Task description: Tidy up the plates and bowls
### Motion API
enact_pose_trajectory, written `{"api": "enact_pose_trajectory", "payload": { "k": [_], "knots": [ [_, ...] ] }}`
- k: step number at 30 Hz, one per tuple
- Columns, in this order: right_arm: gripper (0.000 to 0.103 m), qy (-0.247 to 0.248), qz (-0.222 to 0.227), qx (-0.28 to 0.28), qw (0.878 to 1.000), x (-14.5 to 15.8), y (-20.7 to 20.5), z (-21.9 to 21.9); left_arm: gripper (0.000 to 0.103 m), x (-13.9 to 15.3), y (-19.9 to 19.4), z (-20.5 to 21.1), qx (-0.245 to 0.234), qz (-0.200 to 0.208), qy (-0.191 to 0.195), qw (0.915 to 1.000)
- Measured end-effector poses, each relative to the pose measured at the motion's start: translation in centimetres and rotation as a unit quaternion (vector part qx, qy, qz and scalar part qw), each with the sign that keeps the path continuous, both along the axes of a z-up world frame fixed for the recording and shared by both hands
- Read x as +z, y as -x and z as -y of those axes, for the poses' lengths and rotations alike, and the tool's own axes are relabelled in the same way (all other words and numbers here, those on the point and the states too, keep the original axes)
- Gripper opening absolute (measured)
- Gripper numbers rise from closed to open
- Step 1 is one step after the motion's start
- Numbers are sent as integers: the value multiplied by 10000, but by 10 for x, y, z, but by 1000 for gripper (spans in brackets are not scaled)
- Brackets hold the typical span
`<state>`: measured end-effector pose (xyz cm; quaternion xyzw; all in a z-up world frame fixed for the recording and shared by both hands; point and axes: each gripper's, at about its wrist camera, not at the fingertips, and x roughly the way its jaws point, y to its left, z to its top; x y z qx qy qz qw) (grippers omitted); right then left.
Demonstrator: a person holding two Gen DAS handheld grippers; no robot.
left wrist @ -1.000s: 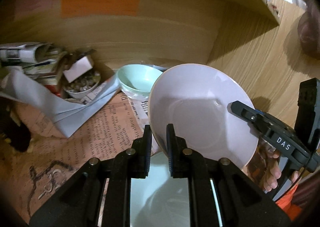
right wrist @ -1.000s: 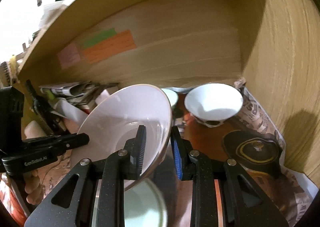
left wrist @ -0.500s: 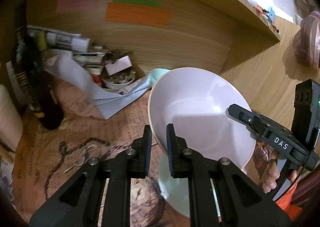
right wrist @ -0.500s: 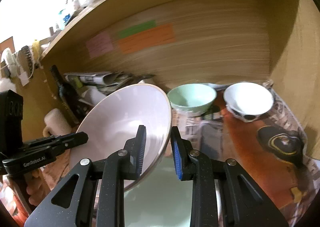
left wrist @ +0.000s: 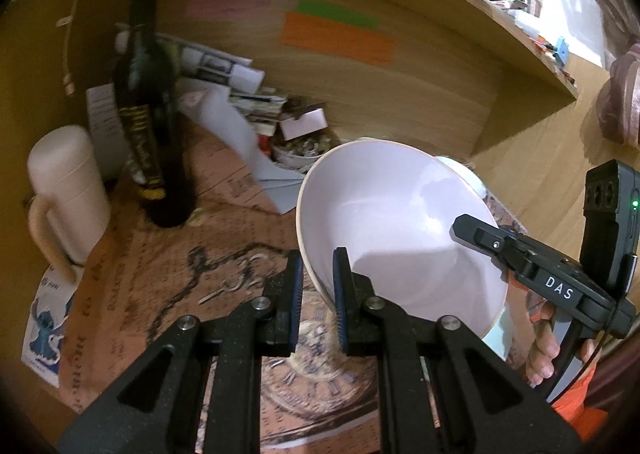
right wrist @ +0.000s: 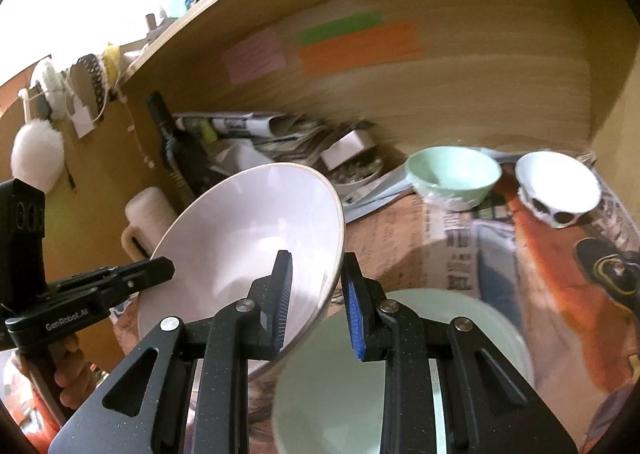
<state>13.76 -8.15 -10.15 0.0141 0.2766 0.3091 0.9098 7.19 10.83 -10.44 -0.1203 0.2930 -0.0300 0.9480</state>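
Note:
A pale pink deep plate [left wrist: 392, 230] hangs tilted above the paper-lined shelf floor, held between both grippers. My left gripper [left wrist: 316, 270] is shut on its left rim. My right gripper [right wrist: 316, 270] is shut on the opposite rim of the same plate [right wrist: 248, 246]. A pale green plate [right wrist: 400, 366] lies flat just below it. At the back right stand a mint green bowl [right wrist: 454, 176] and a white bowl [right wrist: 558, 184]. In the left wrist view only the mint bowl's rim [left wrist: 460, 170] peeks out behind the pink plate.
A dark bottle [left wrist: 144, 114] and a cream mug [left wrist: 66, 190] stand at the left. Stacked papers and a small dish of trinkets [left wrist: 304, 146] crowd the back wall. A black dish with gold pattern [right wrist: 612, 266] lies at the right. Wooden walls and a shelf top enclose the space.
Both grippers have carried the pink plate leftward along the shelf. The bottle and mug have come into view, and the mint and white bowls now lie farther right.

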Motion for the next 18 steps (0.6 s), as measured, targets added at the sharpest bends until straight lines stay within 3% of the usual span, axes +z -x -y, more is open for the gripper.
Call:
{"api": "enact_pose_trajectory", "payload": {
  "k": [18],
  "knots": [
    [24,292,-523,407,9974,-37,4,-52,13,-33,27,-38,497,-294,95,9983]
  ]
}}
